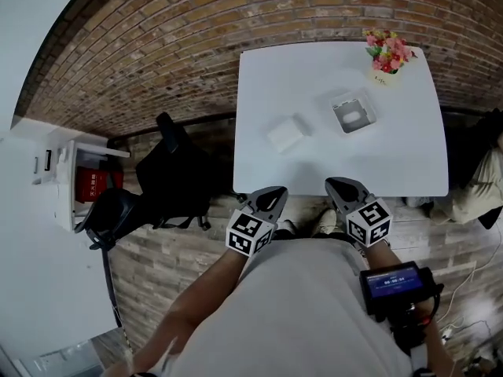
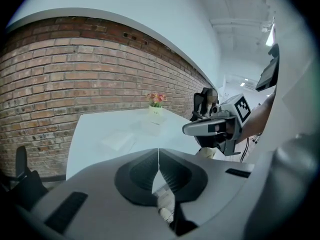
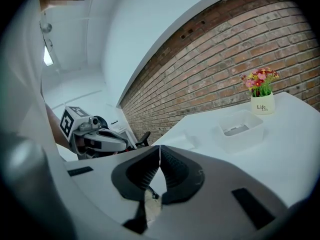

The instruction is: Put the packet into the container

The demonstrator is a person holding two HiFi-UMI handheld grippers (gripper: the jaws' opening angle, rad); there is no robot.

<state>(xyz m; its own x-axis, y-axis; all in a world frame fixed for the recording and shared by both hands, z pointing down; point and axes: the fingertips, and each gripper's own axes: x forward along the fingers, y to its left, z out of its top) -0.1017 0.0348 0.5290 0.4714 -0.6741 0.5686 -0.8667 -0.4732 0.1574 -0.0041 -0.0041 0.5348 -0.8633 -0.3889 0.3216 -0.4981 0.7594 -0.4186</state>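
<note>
A flat white packet (image 1: 286, 134) lies on the white table (image 1: 409, 163), left of centre. To its right stands a small clear square container (image 1: 353, 111) with something pale inside. The same packet (image 2: 118, 140) and container (image 3: 241, 129) show in the gripper views. My left gripper (image 1: 271, 195) and right gripper (image 1: 339, 185) hover side by side at the table's near edge, short of both objects. Both have their jaws pressed together with nothing between them.
A small white pot of pink and red flowers (image 1: 387, 56) stands at the table's far right corner. A black office chair (image 1: 169, 175) sits left of the table on the brick-patterned floor. A white cabinet (image 1: 63, 181) is further left.
</note>
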